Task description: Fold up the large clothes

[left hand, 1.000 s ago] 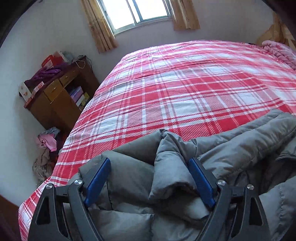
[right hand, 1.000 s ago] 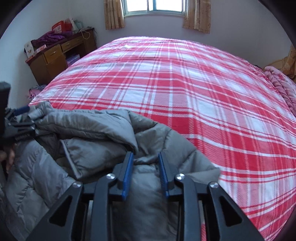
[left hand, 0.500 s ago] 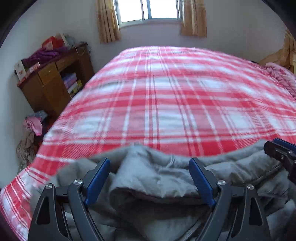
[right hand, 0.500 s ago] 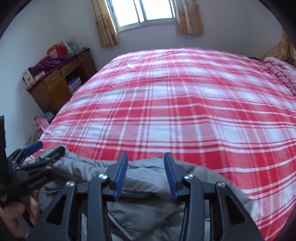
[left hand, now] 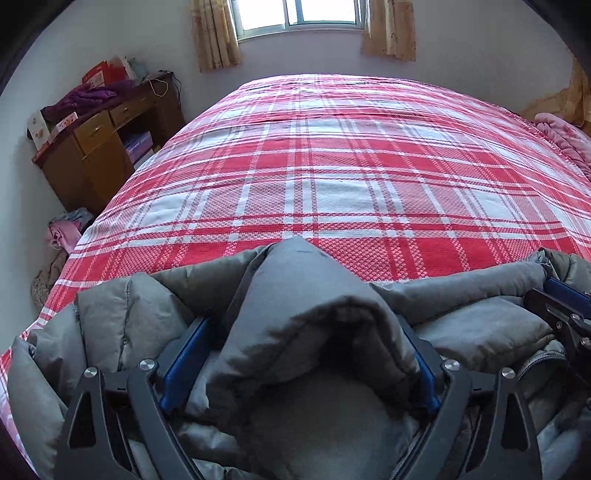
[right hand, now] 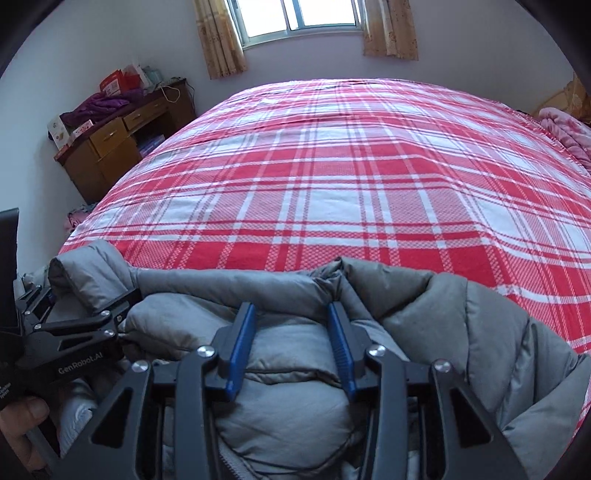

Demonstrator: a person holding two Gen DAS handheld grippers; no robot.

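A grey padded jacket (left hand: 125,314) lies bunched along the near edge of the red plaid bed (left hand: 332,177). My left gripper (left hand: 303,325) is low over it, jaws wide and opening, with a thick fold of the jacket (left hand: 314,332) standing between the blue pads; the left pad (left hand: 181,365) shows a gap to the fold. My right gripper (right hand: 291,308) rests on the jacket (right hand: 480,332) further right, jaws partly apart, with flat padded fabric between its pads and not pinched. Each gripper shows in the other's view: the left gripper (right hand: 74,325) at the left edge, the right gripper (left hand: 557,310) at the right edge.
A wooden desk (left hand: 96,155) piled with clothes and boxes stands left of the bed against the wall. Clothes lie on the floor (left hand: 62,236) below it. A pink blanket (left hand: 561,136) lies at the far right. A curtained window (left hand: 295,14) is behind the bed.
Both grippers have come down and swung to face the window, bringing the jacket onto the near edge of the bed. The right jaws have widened off the fabric that they pinched. The left jaws stand slightly wider.
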